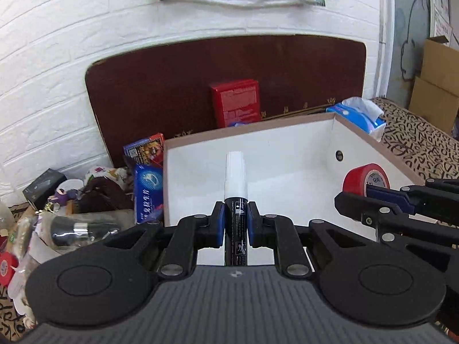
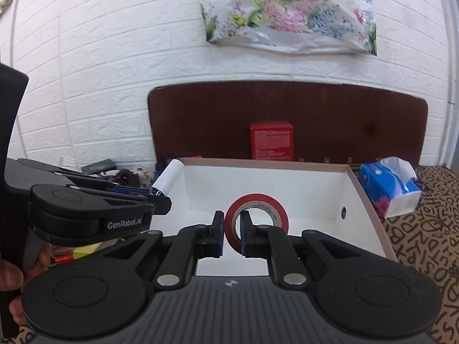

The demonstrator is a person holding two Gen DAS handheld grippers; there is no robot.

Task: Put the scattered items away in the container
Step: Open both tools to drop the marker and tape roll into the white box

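Now, left gripper (image 1: 235,223) clenched on a glossy black-and-white marker (image 1: 235,189), lower end hidden; right gripper (image 2: 231,229) pinching a red tape roll's (image 2: 256,218) wall, both above the white cardboard box (image 1: 287,154).

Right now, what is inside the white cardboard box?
The white cardboard box shows only bare walls and floor. The black-and-white marker and red tape roll hang above it, each clamped in a gripper. The near floor is hidden.

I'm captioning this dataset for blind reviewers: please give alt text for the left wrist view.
The left gripper clamps a black marker with a white cap above an open white box. At right, the right gripper holds red tape over the box.
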